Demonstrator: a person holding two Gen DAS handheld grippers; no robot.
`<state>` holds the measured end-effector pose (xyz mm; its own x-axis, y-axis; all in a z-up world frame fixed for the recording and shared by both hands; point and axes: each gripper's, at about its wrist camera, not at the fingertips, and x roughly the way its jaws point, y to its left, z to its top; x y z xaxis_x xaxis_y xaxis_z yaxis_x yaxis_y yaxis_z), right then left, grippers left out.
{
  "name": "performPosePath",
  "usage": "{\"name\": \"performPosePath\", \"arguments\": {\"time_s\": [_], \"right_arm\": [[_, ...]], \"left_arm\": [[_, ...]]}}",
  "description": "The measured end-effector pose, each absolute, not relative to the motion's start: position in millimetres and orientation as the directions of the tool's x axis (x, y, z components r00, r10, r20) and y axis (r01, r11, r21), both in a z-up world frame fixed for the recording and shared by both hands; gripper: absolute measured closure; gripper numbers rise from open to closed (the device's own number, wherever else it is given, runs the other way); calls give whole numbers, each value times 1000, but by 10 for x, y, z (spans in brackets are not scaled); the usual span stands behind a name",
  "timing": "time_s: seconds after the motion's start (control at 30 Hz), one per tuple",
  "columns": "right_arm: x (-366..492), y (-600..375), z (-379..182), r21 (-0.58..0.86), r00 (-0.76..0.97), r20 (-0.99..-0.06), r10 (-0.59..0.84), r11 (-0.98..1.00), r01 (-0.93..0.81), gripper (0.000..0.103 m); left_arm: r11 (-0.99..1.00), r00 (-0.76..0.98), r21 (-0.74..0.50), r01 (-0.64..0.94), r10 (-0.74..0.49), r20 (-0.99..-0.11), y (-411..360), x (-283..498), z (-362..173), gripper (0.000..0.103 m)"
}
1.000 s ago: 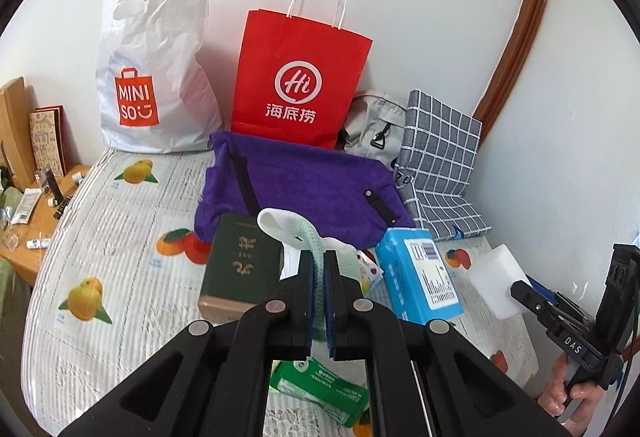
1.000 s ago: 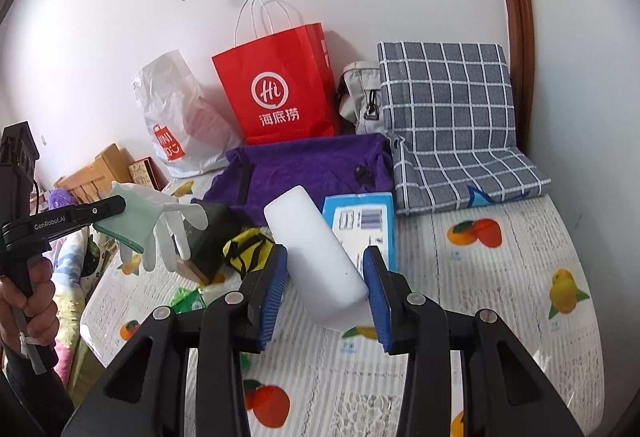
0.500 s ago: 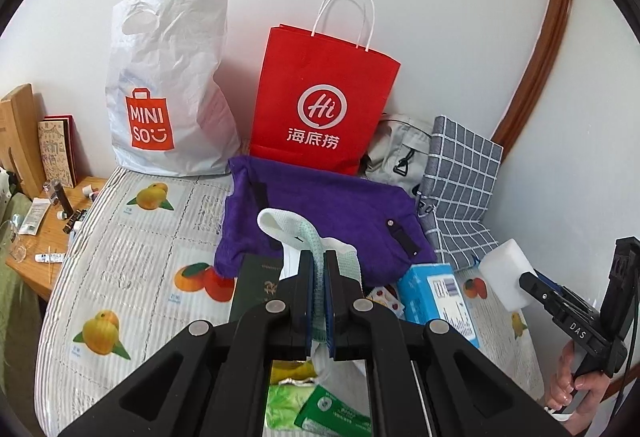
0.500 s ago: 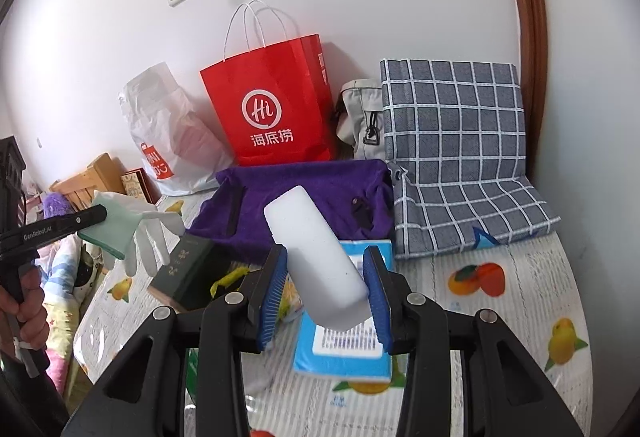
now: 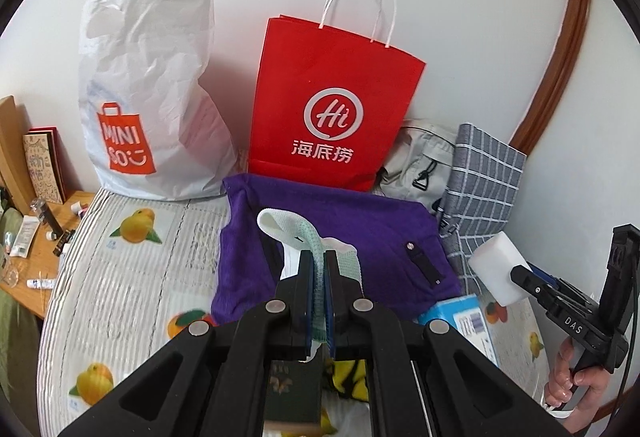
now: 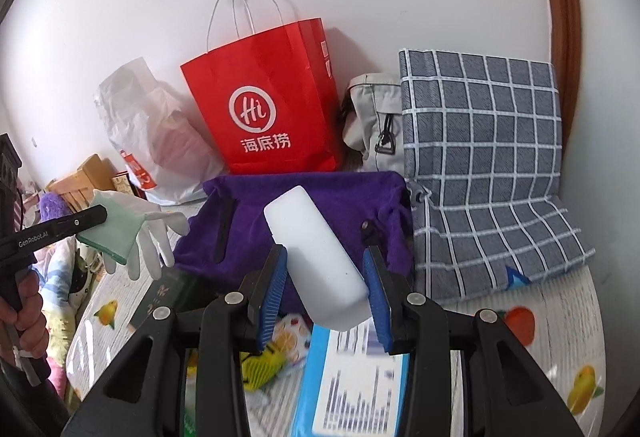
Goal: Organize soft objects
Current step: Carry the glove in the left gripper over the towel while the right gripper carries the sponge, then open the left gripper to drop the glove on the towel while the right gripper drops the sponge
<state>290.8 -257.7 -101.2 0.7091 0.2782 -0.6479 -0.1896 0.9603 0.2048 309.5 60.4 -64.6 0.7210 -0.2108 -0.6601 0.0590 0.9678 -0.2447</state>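
My left gripper [image 5: 319,265] is shut on the cuff of a white and mint-green knit glove [image 5: 280,227], which hangs above the purple cloth bag [image 5: 372,237]. In the right wrist view the same glove [image 6: 128,233] dangles with its fingers spread at the left. My right gripper [image 6: 325,257] is shut on a white sponge block [image 6: 316,249], held tilted over the purple cloth bag [image 6: 328,193]. The left wrist view shows that sponge [image 5: 494,269] at the right edge, in the hand-held right gripper [image 5: 520,275].
Against the wall stand a red paper bag [image 5: 332,109], a white plastic shopping bag [image 5: 152,97], a grey backpack [image 6: 372,117] and a checked cushion [image 6: 480,157]. A blue box [image 6: 352,377] and a dark green book [image 6: 168,297] lie on the fruit-print cover. A cluttered wooden side table [image 5: 24,237] stands at the left.
Both grippers have moved forward toward the bags at the wall, keeping the glove and the sponge. The book and the blue box have slid down under the fingers.
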Motion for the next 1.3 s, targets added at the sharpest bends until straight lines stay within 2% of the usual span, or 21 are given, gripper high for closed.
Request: {"name": "performPosePath", "arguments": {"time_s": [0.37, 0.6, 0.9, 1.23, 1.3], "right_arm": [[3646, -2496, -1163, 199, 701, -655, 280, 960, -198, 64], [4035, -2429, -1295, 182, 688, -668, 283, 959, -218, 63], [4256, -2329, -1775, 168, 608, -742, 282, 957, -238, 63], [4413, -2258, -2083, 174, 517, -808, 283, 953, -249, 60], [4400, -2257, -2072, 168, 521, -807, 278, 954, -249, 55]], "left_arm": [[965, 693, -248, 82, -234, -682, 494, 3860, -841, 98], [950, 689, -298, 98, -281, -668, 392, 4233, -923, 98], [938, 620, -341, 71, -309, -721, 399, 4556, -1454, 98], [947, 489, -318, 36, -294, -821, 457, 4761, -1866, 97], [955, 481, -295, 39, -277, -832, 418, 4758, -1865, 94]]}}
